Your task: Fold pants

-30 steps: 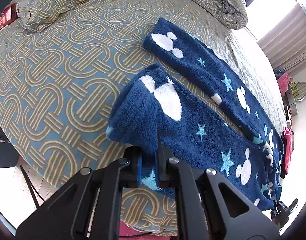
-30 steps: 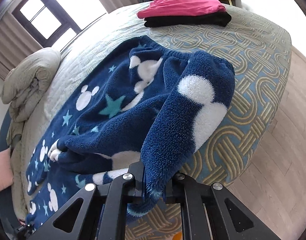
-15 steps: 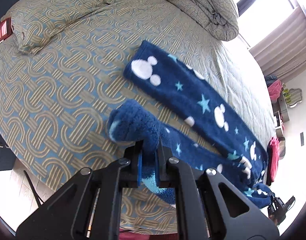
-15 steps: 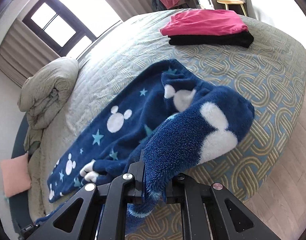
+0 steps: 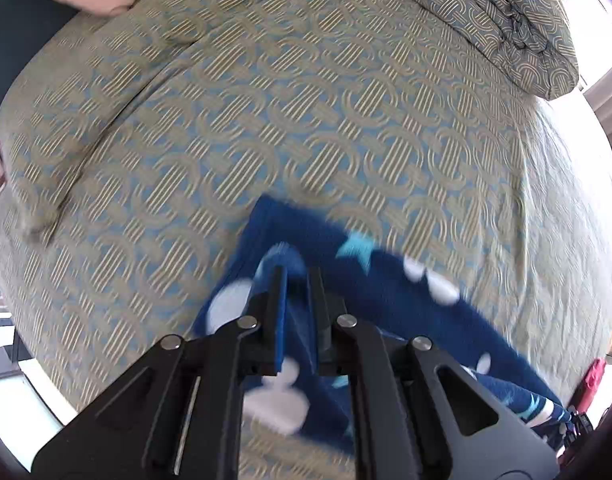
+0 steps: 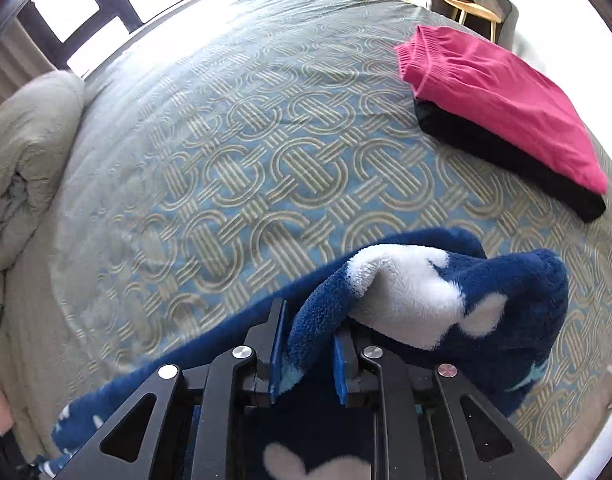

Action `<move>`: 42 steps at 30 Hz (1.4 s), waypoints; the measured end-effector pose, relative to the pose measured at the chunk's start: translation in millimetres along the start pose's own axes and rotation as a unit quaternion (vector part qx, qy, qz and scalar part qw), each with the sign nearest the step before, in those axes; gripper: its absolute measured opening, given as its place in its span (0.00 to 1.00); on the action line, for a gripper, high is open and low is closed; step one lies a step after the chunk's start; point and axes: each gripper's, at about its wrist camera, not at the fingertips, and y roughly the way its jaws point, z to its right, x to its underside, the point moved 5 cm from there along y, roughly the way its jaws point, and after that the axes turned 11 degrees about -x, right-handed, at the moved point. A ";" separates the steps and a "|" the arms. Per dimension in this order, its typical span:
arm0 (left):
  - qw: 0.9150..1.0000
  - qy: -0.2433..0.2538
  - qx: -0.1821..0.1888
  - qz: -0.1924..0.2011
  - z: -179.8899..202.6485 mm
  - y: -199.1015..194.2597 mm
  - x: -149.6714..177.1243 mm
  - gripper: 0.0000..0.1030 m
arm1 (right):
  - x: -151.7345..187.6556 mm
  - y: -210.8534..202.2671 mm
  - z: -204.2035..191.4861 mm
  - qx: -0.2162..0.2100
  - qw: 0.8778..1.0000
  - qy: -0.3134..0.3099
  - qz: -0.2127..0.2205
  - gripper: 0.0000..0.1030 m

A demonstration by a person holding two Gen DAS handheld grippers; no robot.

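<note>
The pants (image 5: 390,292) are dark blue fleece with white mouse heads and light blue stars. In the left wrist view my left gripper (image 5: 297,280) is shut on a leg end, held over the other leg lying on the patterned bedspread (image 5: 266,120). In the right wrist view my right gripper (image 6: 308,320) is shut on the waist end of the pants (image 6: 446,292), which bunches up and drapes over the right finger. The rest of the pants trails away below both grippers.
A folded pink garment (image 6: 498,92) lies on a folded black one (image 6: 506,152) at the right of the bed. A rolled duvet (image 5: 506,12) lies at the far edge by the window, also in the right wrist view (image 6: 22,152). A pillow (image 5: 66,128) sits at the left.
Both grippers have carried their ends of the pants forward across the bed toward the far leg. The near leg now lies over the other leg. The left view is blurred by motion.
</note>
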 end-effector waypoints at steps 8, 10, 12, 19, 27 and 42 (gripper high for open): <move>0.996 0.062 0.006 0.060 30.6 5.3 -14.9 0.36 | -13.0 35.8 5.9 0.052 0.994 -0.092 0.014 0.27; 0.995 0.080 0.015 0.063 30.0 2.4 -3.6 0.37 | -7.5 22.2 7.3 0.027 0.992 -0.123 0.019 0.32; 0.993 0.097 0.035 0.066 26.5 -5.1 14.9 0.37 | -2.8 2.2 16.5 0.004 0.990 -0.138 0.027 0.49; 0.980 0.144 0.116 0.077 19.3 -52.7 98.8 0.47 | 26.8 -78.9 119.0 0.024 0.992 -0.099 0.069 0.68; 0.914 0.331 0.222 0.073 97.6 -132.0 246.0 0.47 | 79.4 -73.3 222.9 -0.099 0.990 0.092 0.032 0.69; 0.790 0.556 0.246 0.071 310.3 -129.3 415.2 0.47 | 86.8 -21.7 173.0 -0.145 0.989 0.033 -0.009 0.69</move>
